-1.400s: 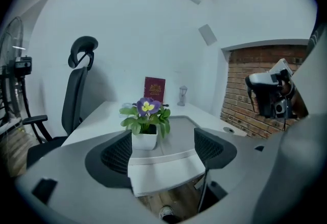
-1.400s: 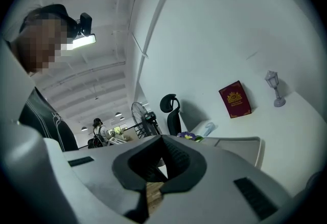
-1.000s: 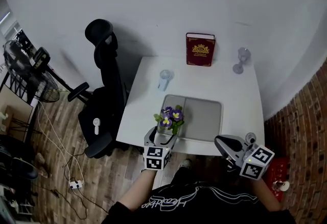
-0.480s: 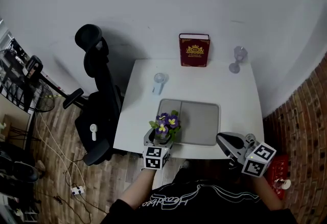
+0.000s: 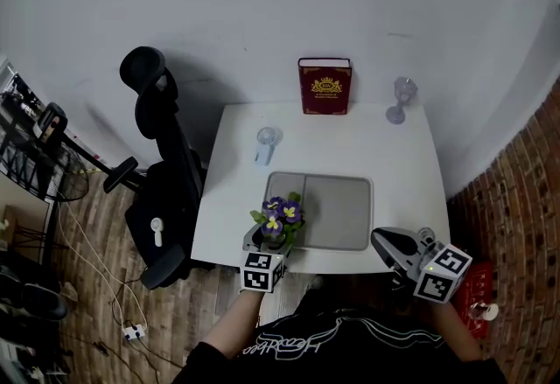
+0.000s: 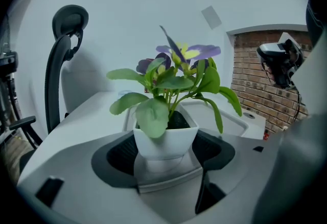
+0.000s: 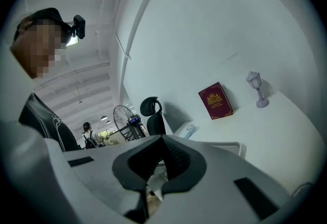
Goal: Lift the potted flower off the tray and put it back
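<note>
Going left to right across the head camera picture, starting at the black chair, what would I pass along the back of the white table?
Black office chair → small pale blue object lying flat → dark red book with a gold crest, standing upright → clear stemmed glass goblet.

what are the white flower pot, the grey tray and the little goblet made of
The white square pot: smooth, faintly glossy, so plastic or glazed ceramic; unclear which.
The flat grey rectangular tray: dull even grey, rounded rim, probably plastic.
The clear stemmed goblet: see-through, glass or clear plastic.
</note>
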`<state>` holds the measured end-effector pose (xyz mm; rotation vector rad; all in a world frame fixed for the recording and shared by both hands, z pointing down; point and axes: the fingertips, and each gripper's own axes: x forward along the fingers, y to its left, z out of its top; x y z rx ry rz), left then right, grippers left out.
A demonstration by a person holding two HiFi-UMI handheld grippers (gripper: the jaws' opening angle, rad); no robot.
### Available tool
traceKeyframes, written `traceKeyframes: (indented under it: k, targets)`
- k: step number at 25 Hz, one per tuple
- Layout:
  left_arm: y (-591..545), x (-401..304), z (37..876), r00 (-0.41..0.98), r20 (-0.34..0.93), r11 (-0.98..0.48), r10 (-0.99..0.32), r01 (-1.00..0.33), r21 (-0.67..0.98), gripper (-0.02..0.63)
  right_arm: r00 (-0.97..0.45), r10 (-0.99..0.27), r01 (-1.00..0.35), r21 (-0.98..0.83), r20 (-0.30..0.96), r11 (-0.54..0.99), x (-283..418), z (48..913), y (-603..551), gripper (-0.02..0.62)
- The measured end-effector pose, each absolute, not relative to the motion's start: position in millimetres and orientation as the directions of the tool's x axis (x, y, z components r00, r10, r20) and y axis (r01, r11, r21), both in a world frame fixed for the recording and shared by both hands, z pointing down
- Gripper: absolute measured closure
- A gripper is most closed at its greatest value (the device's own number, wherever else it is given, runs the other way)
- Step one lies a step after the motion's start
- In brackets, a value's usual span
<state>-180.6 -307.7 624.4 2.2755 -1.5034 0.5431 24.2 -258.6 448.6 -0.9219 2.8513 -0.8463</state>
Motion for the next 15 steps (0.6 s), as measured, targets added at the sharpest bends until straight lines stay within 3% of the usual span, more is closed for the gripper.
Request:
traceKeyframes:
  k: [15]
  targets:
    - [-305, -189, 607, 0.363, 0.464, -0.351, -0.808, -0.929, 0.116, 0.261, -0.831, -0.533, -0.531, -0.508, 0.157, 0.678, 13, 455, -252, 0.592]
